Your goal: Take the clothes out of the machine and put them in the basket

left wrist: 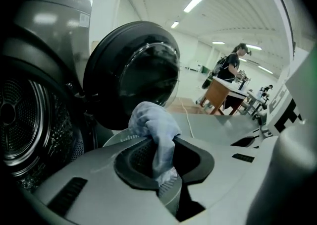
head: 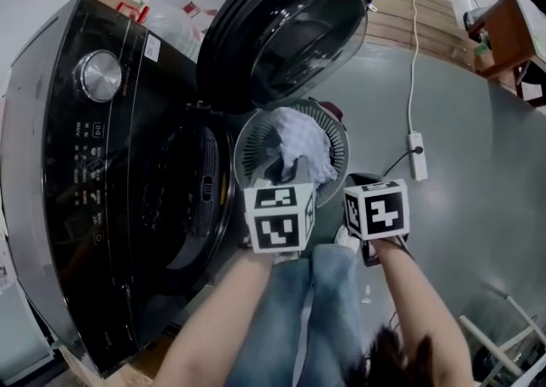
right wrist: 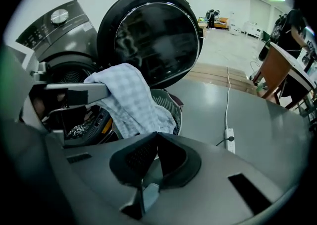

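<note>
A pale blue checked cloth point(head: 299, 142) hangs over the round grey basket point(head: 338, 133), which stands on the floor in front of the black machine point(head: 94, 172). My left gripper point(head: 277, 176) is shut on this cloth point(left wrist: 154, 127), which runs down between its pads point(left wrist: 133, 157). In the right gripper view the cloth point(right wrist: 131, 100) drapes from the left gripper point(right wrist: 74, 92) over the basket point(right wrist: 171, 104). A dark patterned item point(right wrist: 80, 130) lies in the drum. My right gripper point(right wrist: 150, 164) is shut with nothing in it, to the right of the basket.
The machine's round door point(head: 286, 31) stands open above the basket. A white power strip point(head: 417, 156) with its cable lies on the grey floor at the right. A wooden desk point(head: 510, 31) stands at the far right, with a person point(left wrist: 230, 68) beside it. My legs in jeans point(head: 333, 309) are below.
</note>
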Available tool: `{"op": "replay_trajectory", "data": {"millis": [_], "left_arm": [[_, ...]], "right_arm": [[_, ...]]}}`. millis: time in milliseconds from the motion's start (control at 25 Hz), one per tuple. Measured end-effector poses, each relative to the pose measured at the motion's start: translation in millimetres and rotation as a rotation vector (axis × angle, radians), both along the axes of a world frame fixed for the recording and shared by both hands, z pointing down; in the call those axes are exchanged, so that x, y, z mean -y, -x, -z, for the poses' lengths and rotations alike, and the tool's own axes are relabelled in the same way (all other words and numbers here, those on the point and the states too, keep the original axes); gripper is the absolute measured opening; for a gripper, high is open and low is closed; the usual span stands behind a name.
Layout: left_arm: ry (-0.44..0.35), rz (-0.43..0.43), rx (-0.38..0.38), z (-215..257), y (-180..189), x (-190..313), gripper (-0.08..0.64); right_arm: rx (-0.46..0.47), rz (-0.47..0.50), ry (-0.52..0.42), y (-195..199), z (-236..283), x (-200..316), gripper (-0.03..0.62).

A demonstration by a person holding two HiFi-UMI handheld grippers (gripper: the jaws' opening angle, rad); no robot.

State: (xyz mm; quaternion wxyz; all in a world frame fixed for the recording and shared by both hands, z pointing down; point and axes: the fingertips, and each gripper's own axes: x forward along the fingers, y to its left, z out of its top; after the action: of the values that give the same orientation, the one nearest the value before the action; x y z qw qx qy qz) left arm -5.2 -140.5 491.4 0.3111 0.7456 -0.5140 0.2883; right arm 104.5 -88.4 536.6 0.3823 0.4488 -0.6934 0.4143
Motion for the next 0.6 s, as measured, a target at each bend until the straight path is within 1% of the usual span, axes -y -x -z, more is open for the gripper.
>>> {"op": "replay_trajectory", "data": {"millis": [120,280,320,360,400,440,480,520,600], "left_arm": [[-0.015,-0.021,-0.014,7.2,-11.4,-2.0,0.063],[-0.014,-0.016,-0.010,2.0,-8.8,-3.0,0.063],[0.000,-0.015,-0.019,-2.6,-7.1,-4.3,0.063],[0.031,-0.013,-0.032,-10.6,-5.5,-6.7,0.063],[0.079,-0.010,-0.046,-21.9,-3.9,-10.1,0.074],[0.136,-0.007,-0.058,-34.5,-1.9,-13.7,0.184],[0.184,-0.003,-0.064,-45.4,1.1,-16.5,0.405],[0.215,0.005,-0.057,-52.9,6.0,-18.1,0.482],[0.227,0.020,-0.016,-59.1,18.5,-18.5,0.482]], "right_arm": [[0.003,-0.013,-0.002,-5.2,2.4,1.6,0.002],[0.002,-0.011,0.005,-7.6,-2.1,-1.9,0.002],[0.001,-0.009,0.011,-7.7,-4.1,-4.4,0.002],[-0.001,-0.007,0.018,-7.6,-6.2,-7.0,0.002],[-0.002,-0.006,0.024,-7.3,-8.5,-9.5,0.002],[-0.002,-0.005,0.030,-6.4,-10.5,-11.4,0.002],[-0.001,-0.005,0.033,-5.0,-12.2,-12.9,0.002],[0.000,-0.003,0.035,-3.1,-13.3,-13.8,0.002],[0.001,0.003,0.037,1.0,-14.5,-15.2,0.002]]}}
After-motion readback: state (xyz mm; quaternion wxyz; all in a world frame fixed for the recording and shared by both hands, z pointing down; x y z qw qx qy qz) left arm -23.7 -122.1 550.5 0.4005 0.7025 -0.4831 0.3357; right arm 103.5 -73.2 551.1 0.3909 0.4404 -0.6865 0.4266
